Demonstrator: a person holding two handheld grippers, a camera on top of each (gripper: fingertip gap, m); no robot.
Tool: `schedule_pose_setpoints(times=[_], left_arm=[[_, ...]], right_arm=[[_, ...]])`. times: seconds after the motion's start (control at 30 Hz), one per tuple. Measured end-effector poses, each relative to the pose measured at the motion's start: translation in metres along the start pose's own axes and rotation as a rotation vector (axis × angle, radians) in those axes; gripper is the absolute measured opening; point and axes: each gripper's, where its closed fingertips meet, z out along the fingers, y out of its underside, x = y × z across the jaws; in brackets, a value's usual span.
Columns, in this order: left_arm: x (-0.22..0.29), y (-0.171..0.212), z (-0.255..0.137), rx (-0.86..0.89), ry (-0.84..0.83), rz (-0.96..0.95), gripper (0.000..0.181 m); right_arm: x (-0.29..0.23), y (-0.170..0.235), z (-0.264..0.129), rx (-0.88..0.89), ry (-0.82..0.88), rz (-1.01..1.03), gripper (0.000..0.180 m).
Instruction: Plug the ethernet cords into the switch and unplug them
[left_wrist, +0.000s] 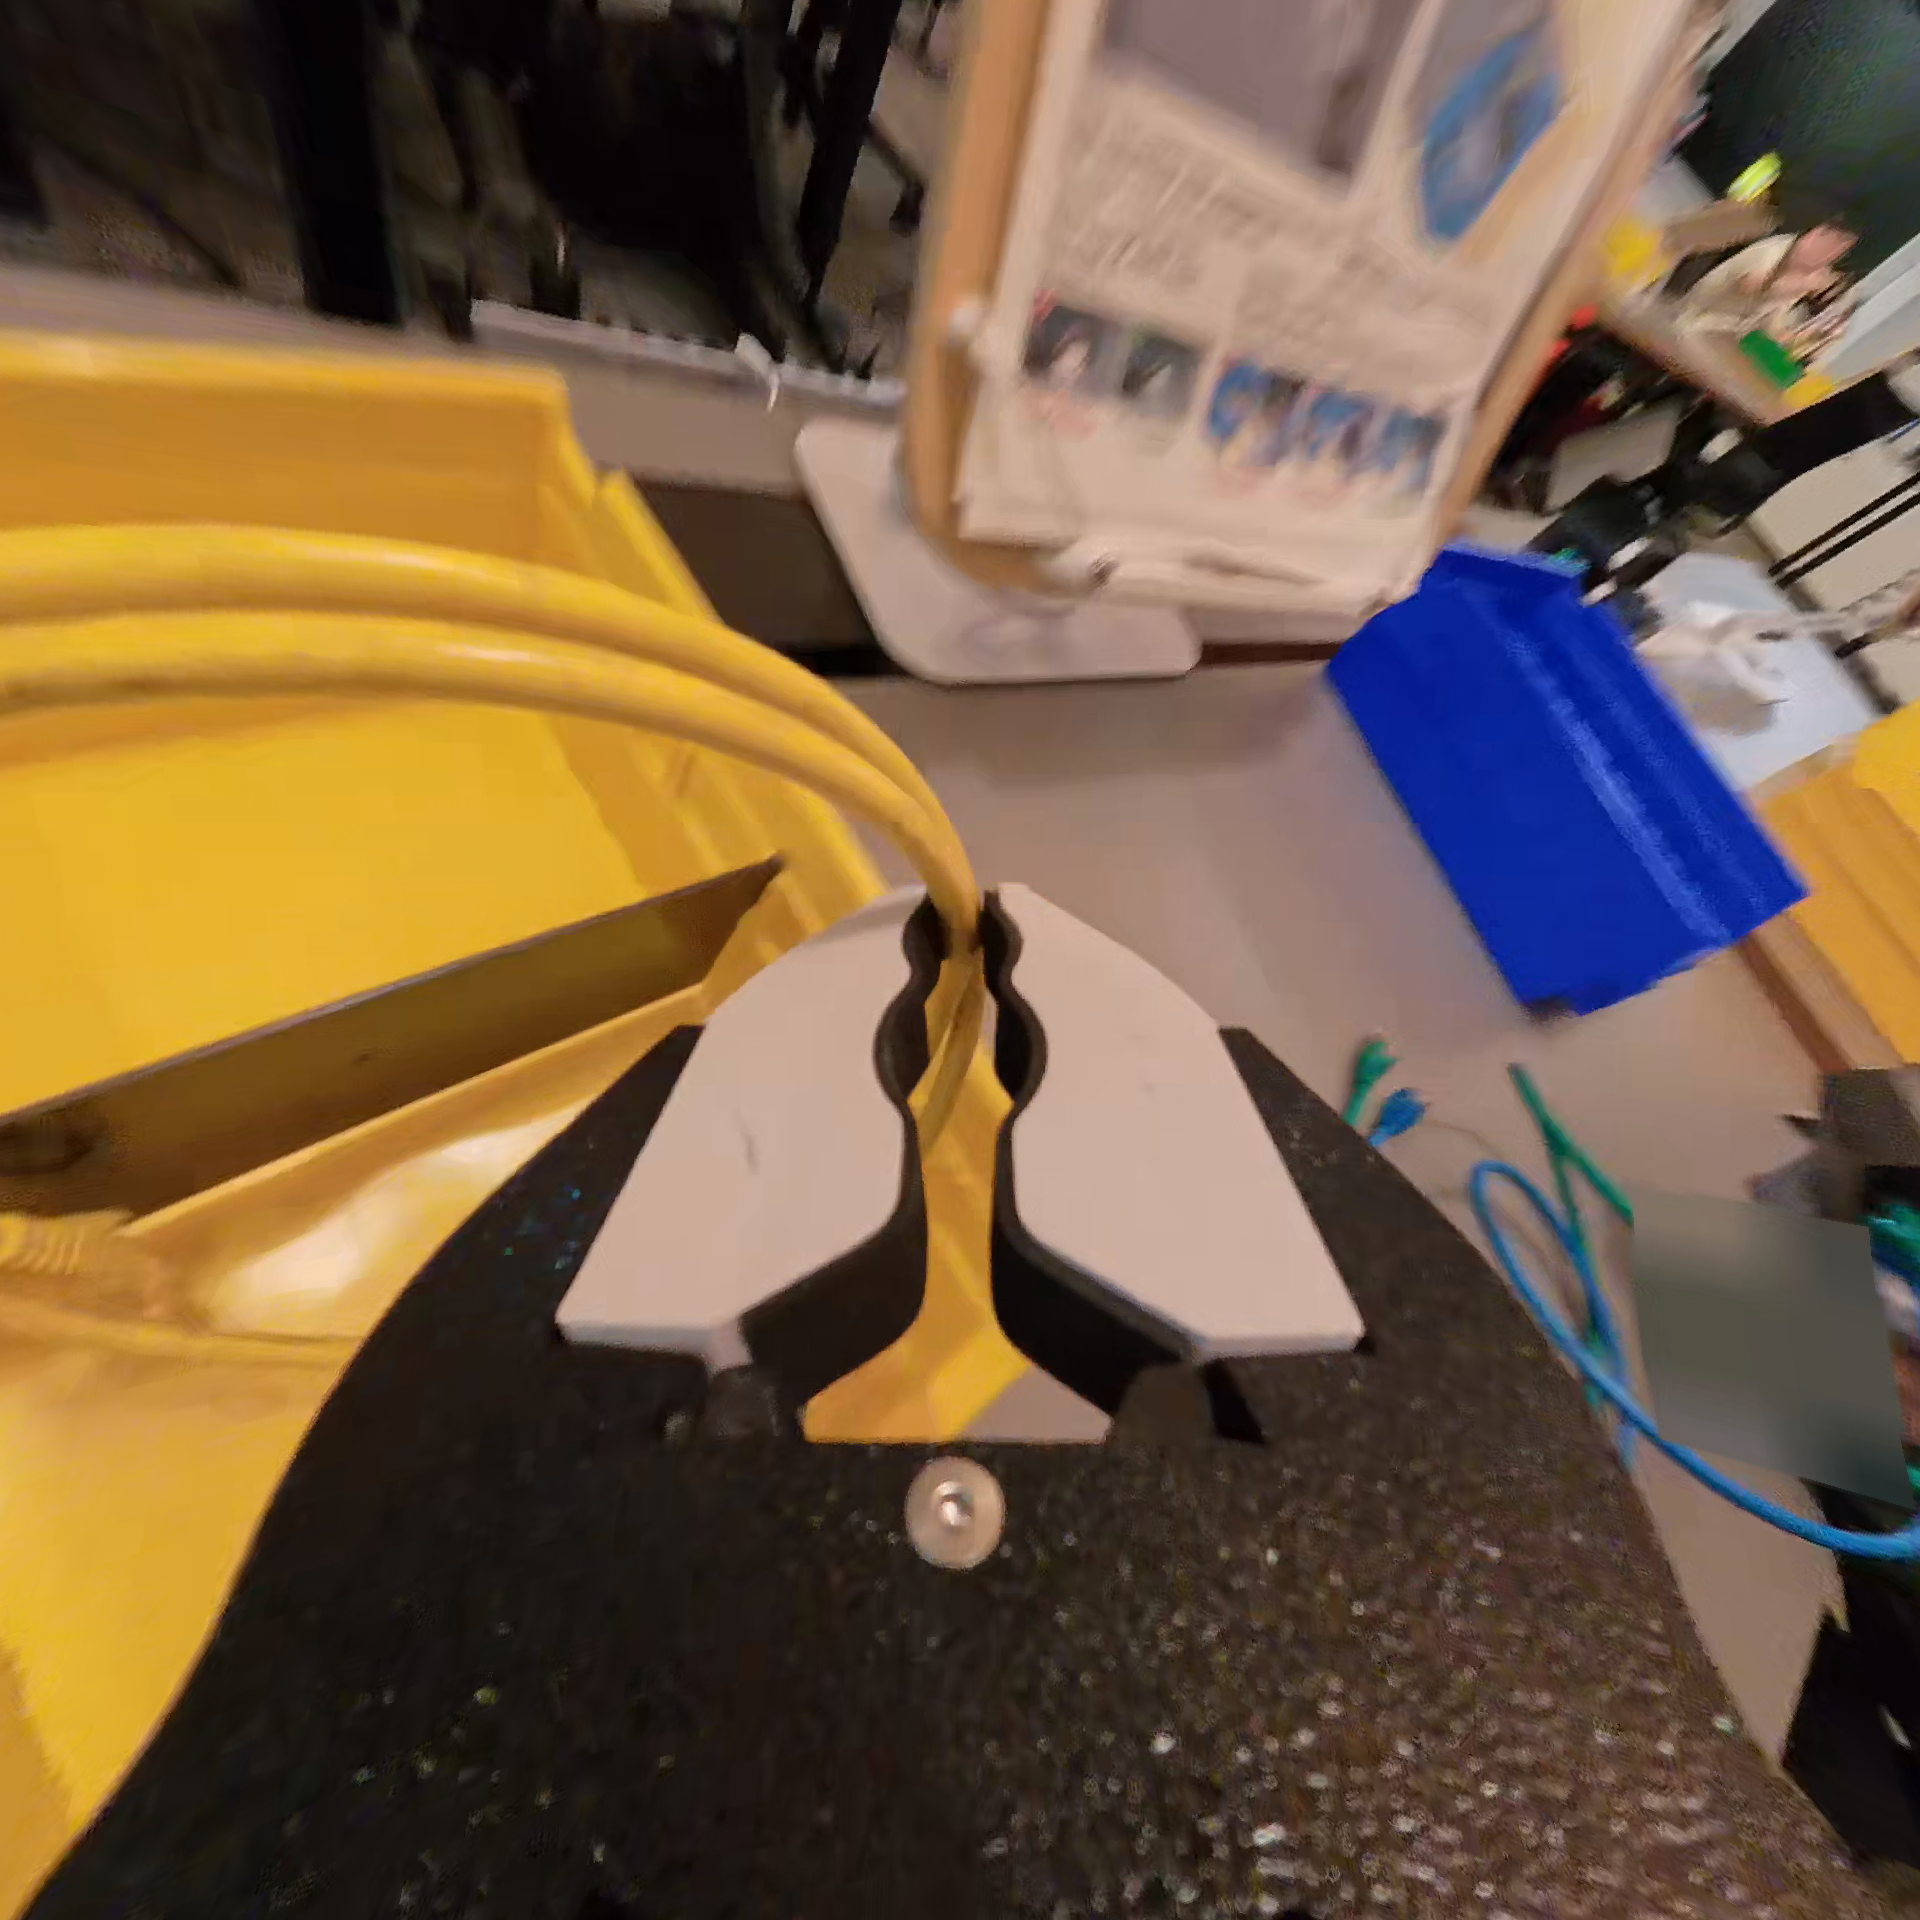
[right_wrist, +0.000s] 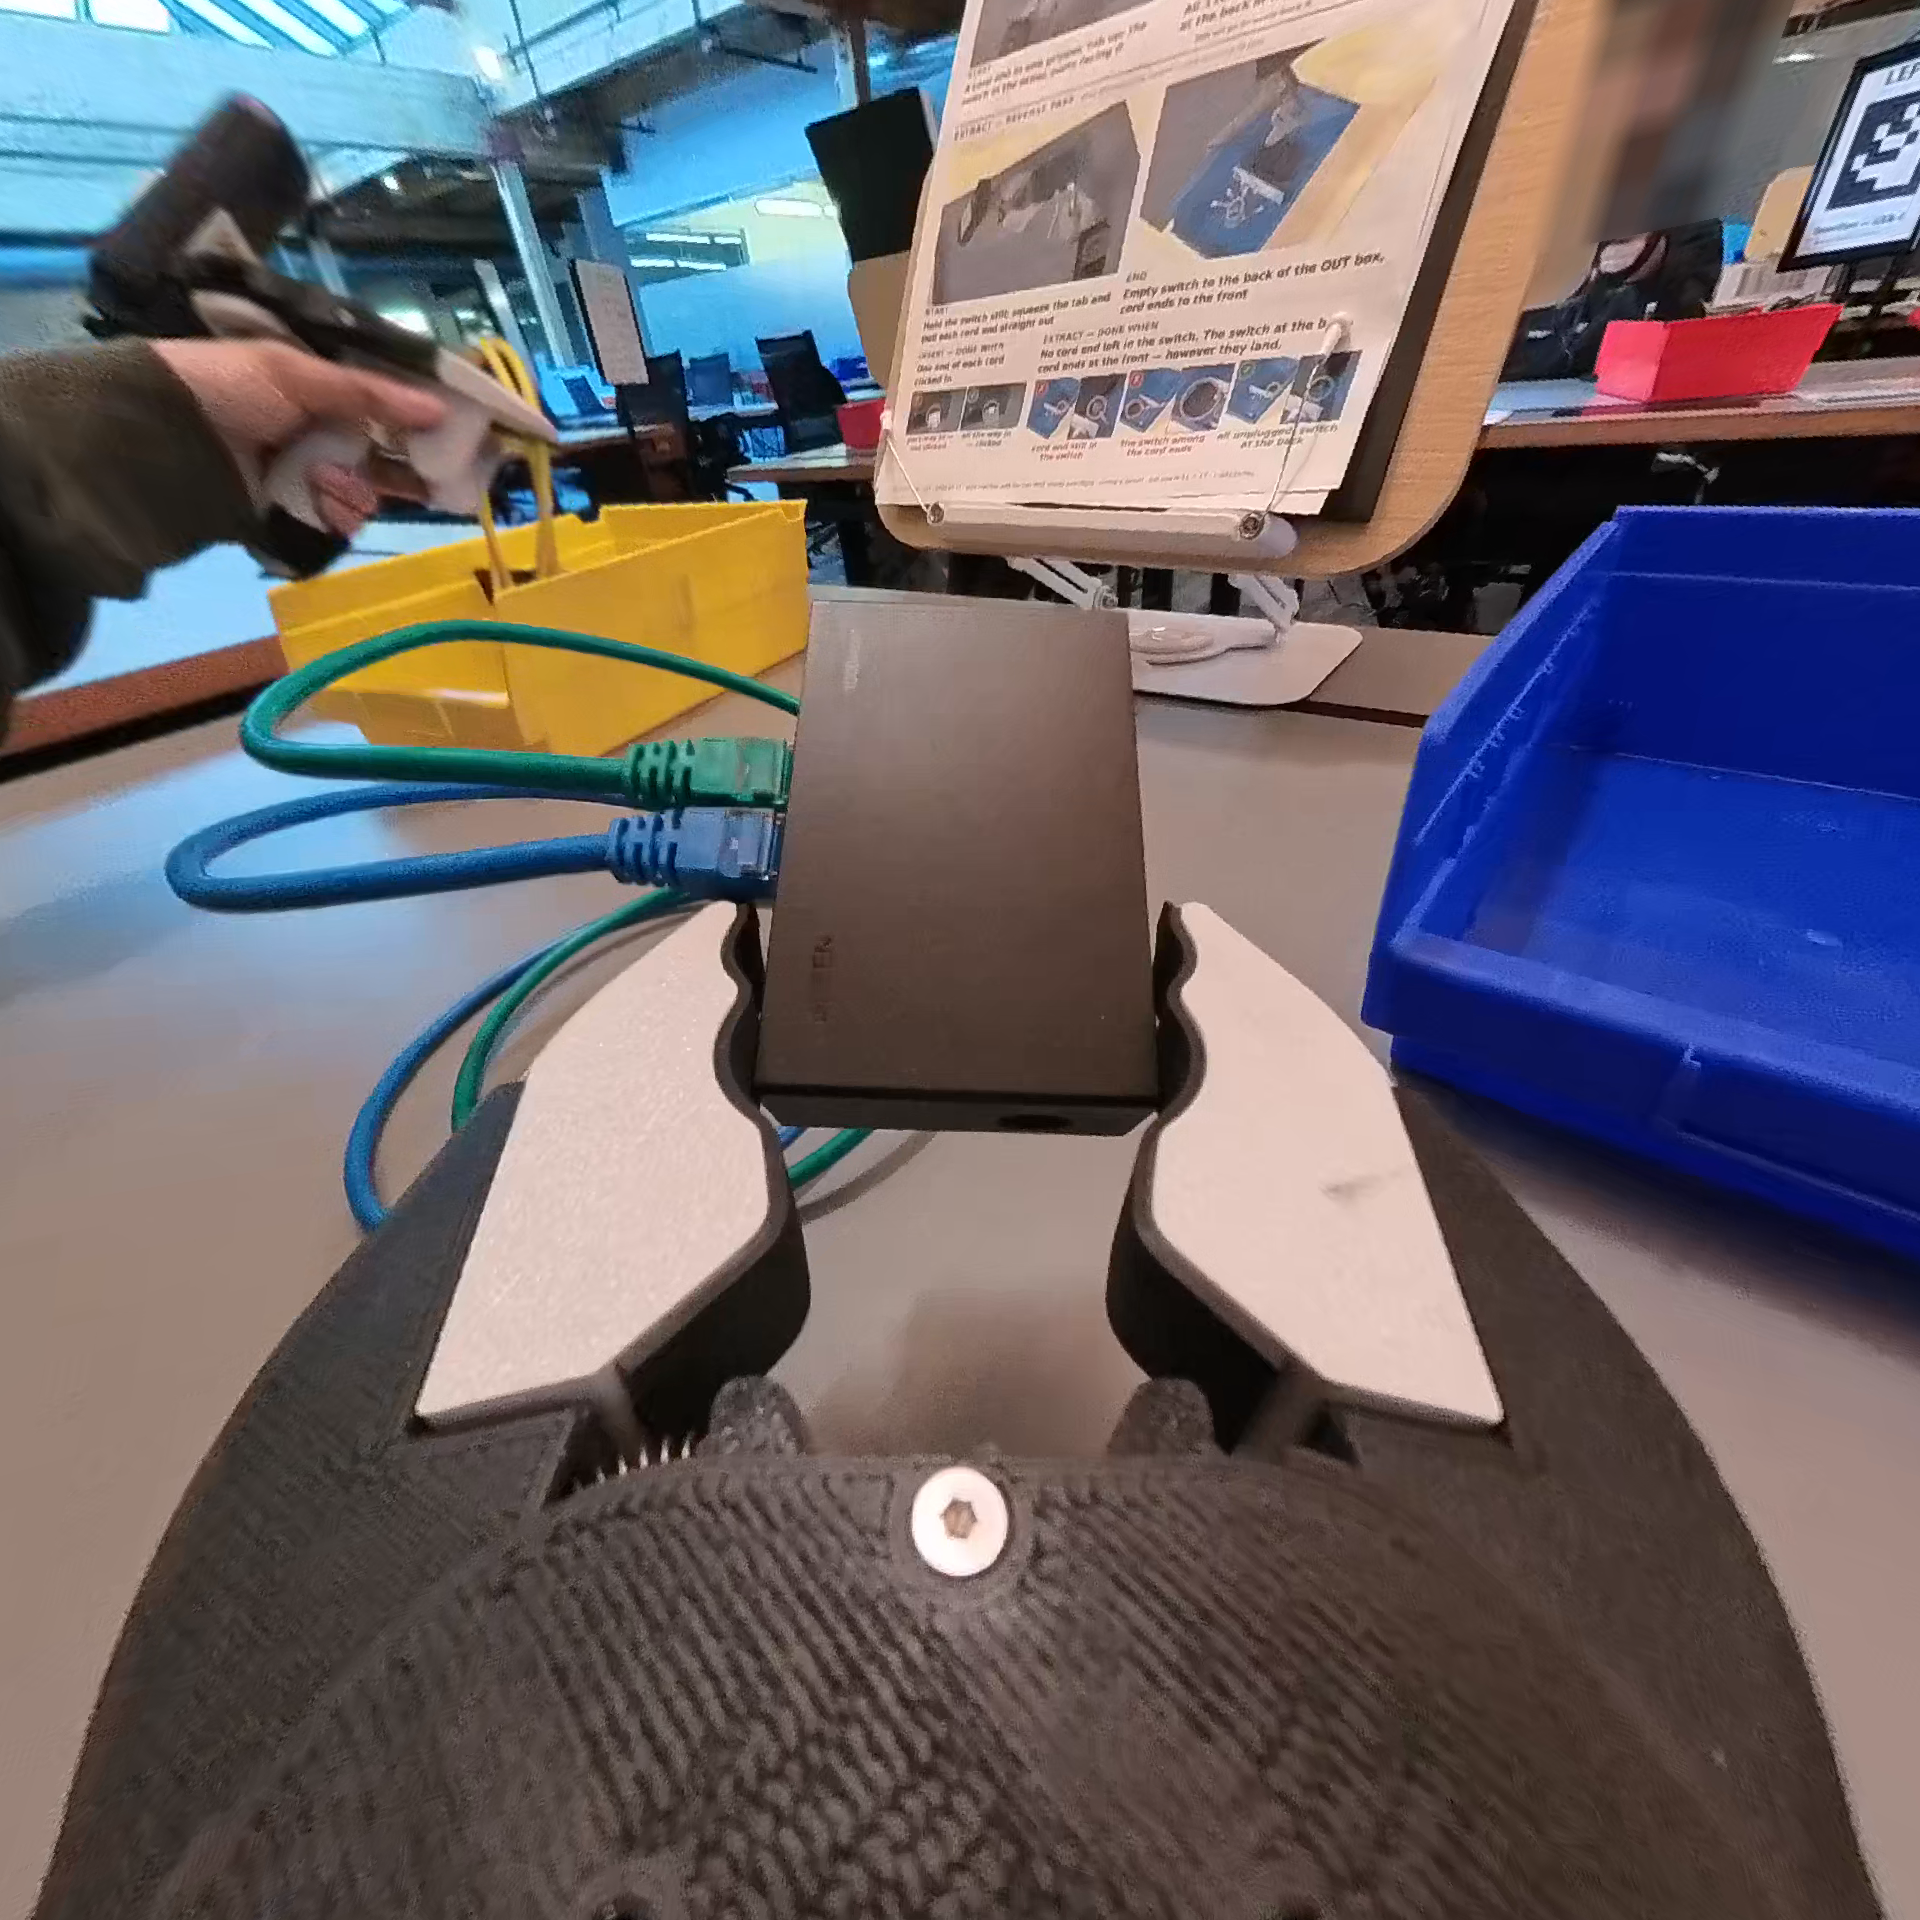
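Note:
My right gripper (right_wrist: 956, 935) is shut on the black switch (right_wrist: 961, 831), holding it by its two sides above the grey table. A green ethernet cord (right_wrist: 707, 771) and a blue ethernet cord (right_wrist: 696, 847) are plugged into the switch's left side and loop down onto the table. My left gripper (left_wrist: 961, 920) is shut on a doubled yellow ethernet cord (left_wrist: 582, 644) above the yellow bin (left_wrist: 312, 935). It also shows in the right wrist view (right_wrist: 520, 416), raised over that bin (right_wrist: 644, 613) with the yellow cord (right_wrist: 540, 499) hanging down into it.
A blue bin (right_wrist: 1662, 883) stands right of the switch; it also shows in the left wrist view (left_wrist: 1558, 779). A wooden stand with an instruction sheet (right_wrist: 1174, 260) is behind the switch. Green and blue cords (left_wrist: 1538, 1195) lie on the table. A red bin (right_wrist: 1704, 348) sits far back.

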Motion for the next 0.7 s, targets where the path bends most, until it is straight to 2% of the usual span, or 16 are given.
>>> schedule_pose_setpoints(times=[0.1, 0.17, 0.3, 0.37, 0.43, 0.53, 0.7], left_arm=[[0.069, -0.023, -0.033, 0.084, 0.156, 0.072, 0.006], [0.123, -0.020, -0.050, 0.107, 0.310, 0.128, 0.006], [0.222, 0.023, -0.080, 0.182, 0.706, 0.235, 0.006], [0.250, 0.058, -0.094, 0.247, 0.868, 0.300, 0.006], [0.258, 0.097, -0.100, 0.260, 0.960, 0.314, 0.006], [0.247, 0.139, -0.100, 0.249, 0.979, 0.233, 0.006], [0.212, 0.194, -0.107, 0.121, 0.835, 0.242, 0.006]], right_arm=[[0.003, -0.002, -0.002, 0.016, 0.001, 0.024, 0.073], [0.005, -0.004, -0.003, 0.031, 0.006, 0.038, 0.073], [0.008, -0.008, -0.007, 0.066, 0.008, 0.056, 0.073], [0.008, -0.009, -0.008, 0.079, 0.006, 0.058, 0.073], [0.006, -0.009, -0.008, 0.074, 0.000, 0.050, 0.073], [0.005, -0.007, -0.007, 0.059, 0.003, 0.033, 0.073], [0.002, -0.006, -0.006, 0.052, 0.002, 0.009, 0.073]])
